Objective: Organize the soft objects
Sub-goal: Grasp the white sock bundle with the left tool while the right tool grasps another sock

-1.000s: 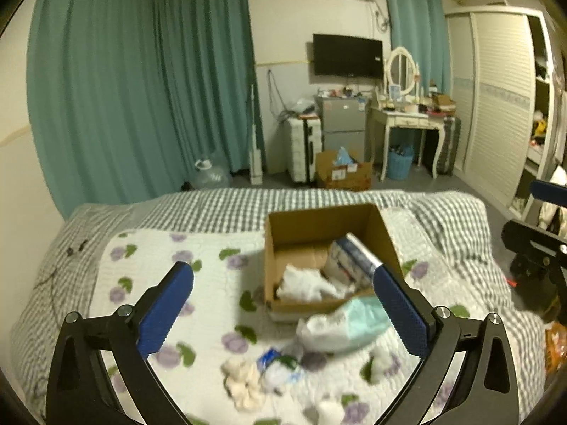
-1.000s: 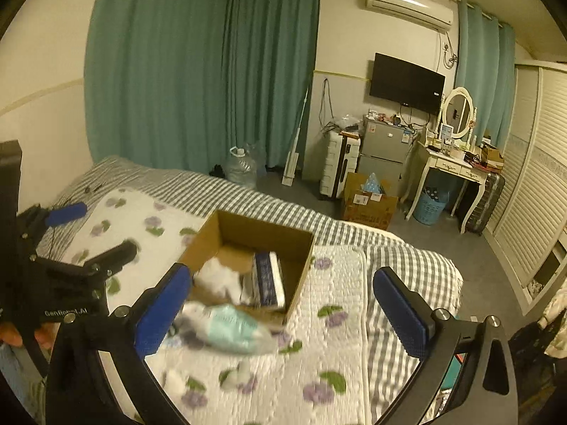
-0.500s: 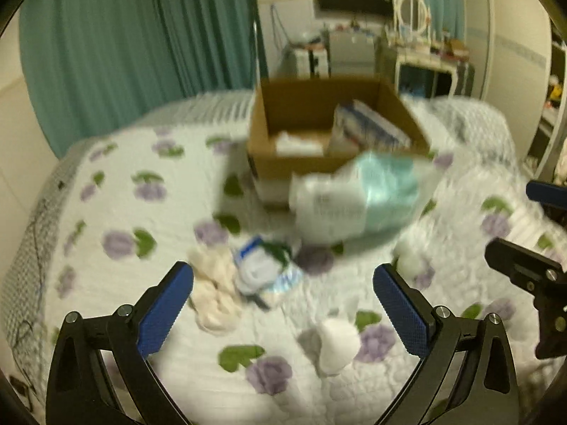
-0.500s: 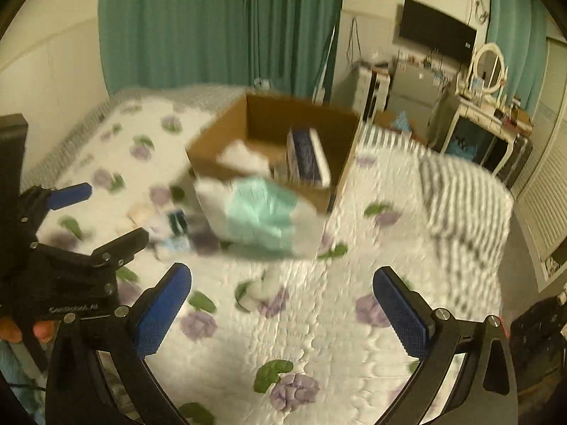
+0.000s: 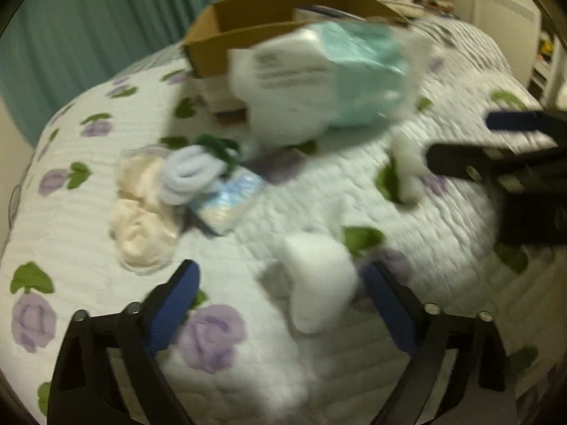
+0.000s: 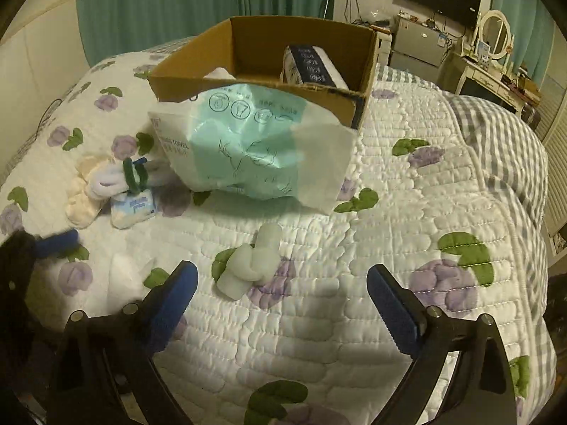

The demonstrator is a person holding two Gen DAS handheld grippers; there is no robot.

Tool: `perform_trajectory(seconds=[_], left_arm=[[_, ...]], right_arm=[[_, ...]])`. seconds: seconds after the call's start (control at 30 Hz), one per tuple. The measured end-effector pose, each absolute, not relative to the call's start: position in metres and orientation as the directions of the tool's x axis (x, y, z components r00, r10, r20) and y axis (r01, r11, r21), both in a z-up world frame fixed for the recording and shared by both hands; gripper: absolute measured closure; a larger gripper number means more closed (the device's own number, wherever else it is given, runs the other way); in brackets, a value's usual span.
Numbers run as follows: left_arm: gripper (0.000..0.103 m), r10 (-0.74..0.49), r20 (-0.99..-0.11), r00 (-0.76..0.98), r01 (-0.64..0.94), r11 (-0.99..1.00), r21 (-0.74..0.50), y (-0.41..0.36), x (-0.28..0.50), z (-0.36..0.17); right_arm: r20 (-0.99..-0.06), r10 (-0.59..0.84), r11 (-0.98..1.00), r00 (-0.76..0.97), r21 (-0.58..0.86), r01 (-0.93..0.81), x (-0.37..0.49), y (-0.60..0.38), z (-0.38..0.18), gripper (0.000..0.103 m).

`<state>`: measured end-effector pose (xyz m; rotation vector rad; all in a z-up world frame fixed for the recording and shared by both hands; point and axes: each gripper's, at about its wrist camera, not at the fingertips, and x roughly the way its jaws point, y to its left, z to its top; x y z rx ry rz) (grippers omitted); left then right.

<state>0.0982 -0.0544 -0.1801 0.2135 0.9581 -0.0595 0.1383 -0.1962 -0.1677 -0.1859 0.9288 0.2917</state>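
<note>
Both sets of tongs are spread wide and gripping nothing right now.

The left tongs hover low over the bed, with a small white soft wad sitting right between the blue pads, nearer the right-hand pad. That view is blurry, so I can't tell whether either pad actually touches it. Ahead and to the left of those tongs is a little pile: a cream sock bundle, a white rolled sock with something dark green on it, and a small blue-and-white packet, all bunched together and touching.

The right tongs are also fully released. Just ahead of them, slightly toward the left pad, lies a knotted white cloth on the quilt, not touching either pad. Further ahead is a big teal-and-white plastic pack leaning against the front wall of the cardboard box. Inside the box a dark blue-and-white pack stands on the right side, and something white peeks over the rim on the left.

In the right wrist view, the left tongs show as a dark blur at the far left, near the sock pile.
</note>
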Motion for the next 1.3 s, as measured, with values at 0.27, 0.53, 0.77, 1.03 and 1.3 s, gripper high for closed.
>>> perform_trajectory(seconds=[0.27, 0.53, 0.77, 1.03, 1.3], left_arm=[[0.078, -0.005, -0.843, 0.537, 0.155, 0.984, 0.093, -0.052, 0.099, -0.187], [0.079, -0.028, -0.788, 0.614, 0.071, 0.997, 0.019, -0.029, 0.11, -0.15], [0.079, -0.013, -0.784, 0.621, 0.026, 1.0, 0.004, -0.012, 0.119, -0.155], [0.079, -0.034, -0.807, 0.59, 0.035, 0.999, -0.016, -0.015, 0.121, -0.168], [0.079, -0.082, -0.795, 0.601, 0.047, 0.997, -0.067, -0.013, 0.107, -0.157]], right_arm=[[-0.812, 0.182, 0.944, 0.555, -0.015, -0.33, 0.139, -0.197, -0.17, 0.007], [-0.809, 0.183, 0.932, 0.558, -0.039, -0.361, 0.137, -0.185, -0.154, 0.01], [-0.857, 0.169, 0.933, 0.487, -0.02, -0.359, 0.162, -0.169, -0.176, 0.023], [-0.898, 0.113, 0.925, 0.425, -0.06, -0.374, 0.173, -0.155, -0.212, 0.049], [-0.837, 0.159, 0.929, 0.523, -0.052, -0.366, 0.146, -0.162, -0.183, 0.069]])
